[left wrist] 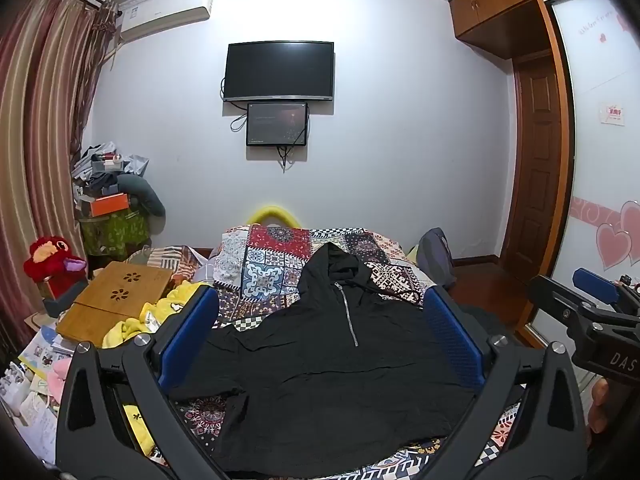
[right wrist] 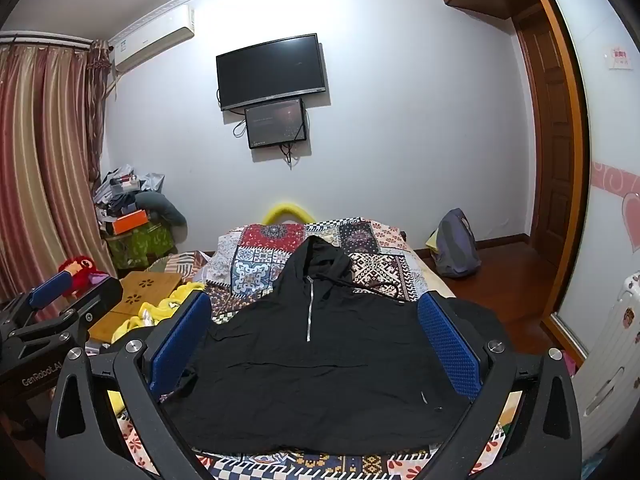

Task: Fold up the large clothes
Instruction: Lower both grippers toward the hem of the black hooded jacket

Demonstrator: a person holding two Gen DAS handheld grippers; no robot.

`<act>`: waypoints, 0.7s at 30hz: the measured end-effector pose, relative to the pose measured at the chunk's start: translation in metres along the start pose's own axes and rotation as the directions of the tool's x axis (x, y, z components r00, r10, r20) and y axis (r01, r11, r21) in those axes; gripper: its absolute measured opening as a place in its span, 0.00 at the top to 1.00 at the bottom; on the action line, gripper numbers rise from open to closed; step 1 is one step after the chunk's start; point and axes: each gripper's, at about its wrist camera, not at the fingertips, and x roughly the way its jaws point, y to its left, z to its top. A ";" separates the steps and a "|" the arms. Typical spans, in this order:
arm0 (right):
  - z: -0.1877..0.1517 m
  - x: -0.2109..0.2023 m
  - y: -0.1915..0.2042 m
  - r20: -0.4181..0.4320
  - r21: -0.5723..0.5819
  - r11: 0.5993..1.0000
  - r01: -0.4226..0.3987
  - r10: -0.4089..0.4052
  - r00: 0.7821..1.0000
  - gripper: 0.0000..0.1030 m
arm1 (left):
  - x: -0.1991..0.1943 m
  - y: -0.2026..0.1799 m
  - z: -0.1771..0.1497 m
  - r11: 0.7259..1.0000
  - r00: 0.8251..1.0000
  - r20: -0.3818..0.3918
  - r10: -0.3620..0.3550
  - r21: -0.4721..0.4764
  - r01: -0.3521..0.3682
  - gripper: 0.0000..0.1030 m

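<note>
A black hooded top with a short silver zip (left wrist: 320, 368) lies spread flat on the patchwork bedspread (left wrist: 272, 264), hood toward the far wall, hem nearest me. It shows the same way in the right wrist view (right wrist: 320, 368). My left gripper (left wrist: 320, 340) is open and empty, held above the near part of the top, its blue pads (left wrist: 188, 332) wide apart. My right gripper (right wrist: 316, 340) is open and empty, also above the near part of the top. The right gripper shows at the right edge of the left wrist view (left wrist: 596, 308); the left gripper shows at the left edge of the right wrist view (right wrist: 60, 304).
A wooden lap desk (left wrist: 116, 300), yellow cloth (left wrist: 132, 324) and papers lie left of the top. A red plush toy (left wrist: 52, 260) and a cluttered stand (left wrist: 112, 216) are by the curtain. A grey bag (right wrist: 456, 244) sits on the floor right of the bed.
</note>
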 end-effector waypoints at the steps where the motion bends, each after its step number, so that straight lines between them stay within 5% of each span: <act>1: 0.000 0.000 0.000 -0.001 0.001 1.000 0.000 0.000 1.000 0.00 | 0.000 0.000 0.000 1.000 1.000 -0.001 0.002 0.001 -0.002 0.00; 13: -0.004 0.014 0.005 -0.033 0.000 1.000 0.001 -0.001 0.999 0.00 | 0.005 0.010 -0.003 1.000 1.000 -0.023 0.020 -0.012 -0.020 0.00; 21: -0.011 0.051 0.009 -0.103 -0.023 1.000 0.004 -0.007 0.995 0.00 | 0.046 0.062 -0.007 0.990 0.991 -0.089 0.102 -0.085 -0.109 0.00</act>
